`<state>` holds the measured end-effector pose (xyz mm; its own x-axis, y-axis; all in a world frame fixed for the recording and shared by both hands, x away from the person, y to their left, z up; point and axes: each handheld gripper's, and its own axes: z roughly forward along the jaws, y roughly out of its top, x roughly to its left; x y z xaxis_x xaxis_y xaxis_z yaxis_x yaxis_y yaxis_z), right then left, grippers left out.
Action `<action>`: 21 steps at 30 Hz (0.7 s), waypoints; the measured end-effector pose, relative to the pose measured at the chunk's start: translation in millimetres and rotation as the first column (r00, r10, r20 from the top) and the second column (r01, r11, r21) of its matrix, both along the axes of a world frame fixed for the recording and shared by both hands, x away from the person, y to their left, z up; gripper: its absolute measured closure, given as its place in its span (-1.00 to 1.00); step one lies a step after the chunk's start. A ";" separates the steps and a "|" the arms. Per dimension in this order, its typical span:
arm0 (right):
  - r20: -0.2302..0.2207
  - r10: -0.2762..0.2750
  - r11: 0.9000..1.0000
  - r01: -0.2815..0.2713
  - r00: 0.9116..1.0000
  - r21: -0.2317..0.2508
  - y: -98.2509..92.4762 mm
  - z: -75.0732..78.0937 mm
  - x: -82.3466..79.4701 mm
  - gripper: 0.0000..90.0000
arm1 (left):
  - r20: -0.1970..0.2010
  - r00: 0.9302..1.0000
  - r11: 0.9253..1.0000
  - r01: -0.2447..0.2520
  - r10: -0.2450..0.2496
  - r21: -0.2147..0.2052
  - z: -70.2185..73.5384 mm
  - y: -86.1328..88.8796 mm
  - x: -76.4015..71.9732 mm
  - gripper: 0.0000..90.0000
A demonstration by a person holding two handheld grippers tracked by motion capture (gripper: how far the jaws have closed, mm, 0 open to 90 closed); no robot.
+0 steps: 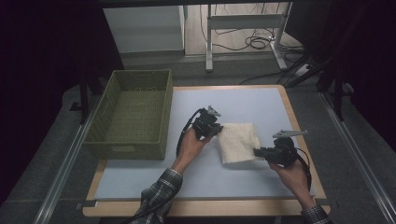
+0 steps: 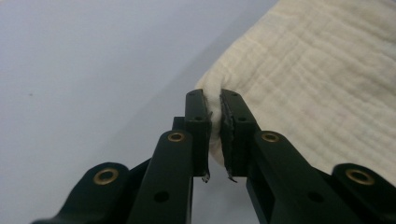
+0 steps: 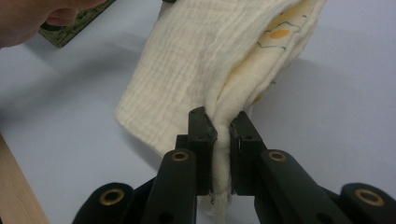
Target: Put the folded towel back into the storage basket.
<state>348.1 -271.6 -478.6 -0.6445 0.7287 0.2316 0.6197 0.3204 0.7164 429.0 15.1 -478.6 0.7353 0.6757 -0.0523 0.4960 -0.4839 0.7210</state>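
Cream crinkled cloth, folded, yellow print inside, pinched at two corners.

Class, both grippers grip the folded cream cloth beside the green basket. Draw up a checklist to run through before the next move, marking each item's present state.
1. Left gripper shut on the folded cream cloth: ok.
2. Right gripper shut on its edge: ok.
3. All layers caught by the right gripper: cannot tell.
4. Green basket has room inside: ok.
5. Blue mat bare between cloth and basket: ok.
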 end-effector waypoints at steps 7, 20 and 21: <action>0.014 0.021 1.000 -0.021 1.000 0.016 10.9 10.2 3.9 0.81 | 0.015 1.000 0.999 -0.028 0.027 0.038 16.1 10.7 0.8 0.82; 0.029 0.057 0.997 -0.058 0.998 0.047 37.5 35.2 20.6 0.81 | 0.071 0.994 0.982 -0.089 0.078 0.166 48.7 32.0 -0.8 0.82; 0.029 0.062 0.997 -0.063 0.998 0.049 39.7 36.5 22.2 0.81 | 0.079 0.993 0.981 -0.096 0.084 0.169 50.9 34.1 -1.0 0.82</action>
<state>370.3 -231.9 -442.0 -0.6950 0.6747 0.2485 0.5796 0.3212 0.7489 428.0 49.1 -427.7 0.6688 0.7336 0.1206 0.4939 -0.5597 0.6654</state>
